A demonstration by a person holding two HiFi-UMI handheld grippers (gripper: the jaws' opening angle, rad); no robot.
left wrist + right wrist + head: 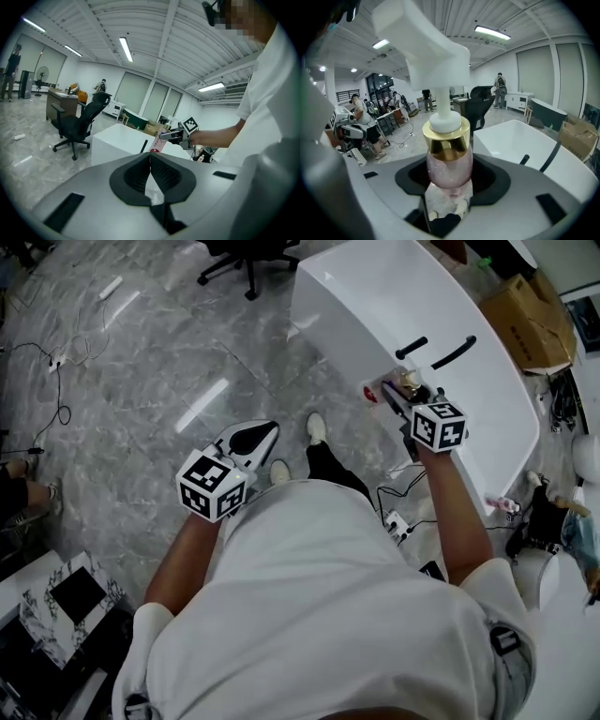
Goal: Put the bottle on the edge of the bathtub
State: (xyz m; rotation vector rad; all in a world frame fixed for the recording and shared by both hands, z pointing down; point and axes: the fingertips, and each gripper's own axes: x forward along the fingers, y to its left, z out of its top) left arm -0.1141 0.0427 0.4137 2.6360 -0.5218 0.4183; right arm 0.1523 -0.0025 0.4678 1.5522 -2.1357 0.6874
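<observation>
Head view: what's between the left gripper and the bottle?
Between left gripper and bottle: the person's white shoes and black trouser leg, over grey floor. Seen in the head view.

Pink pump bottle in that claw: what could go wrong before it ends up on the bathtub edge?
1. The right claw grips the pump bottle on its rounded, glossy shoulder below the gold collar; it might slip out.
2. The bottle is tilted, base pointing away from the claw; set down like that on the bathtub rim, it could topple into the tub or onto the floor.
3. Two black fittings stand nearby; the bottle could knock them.
</observation>
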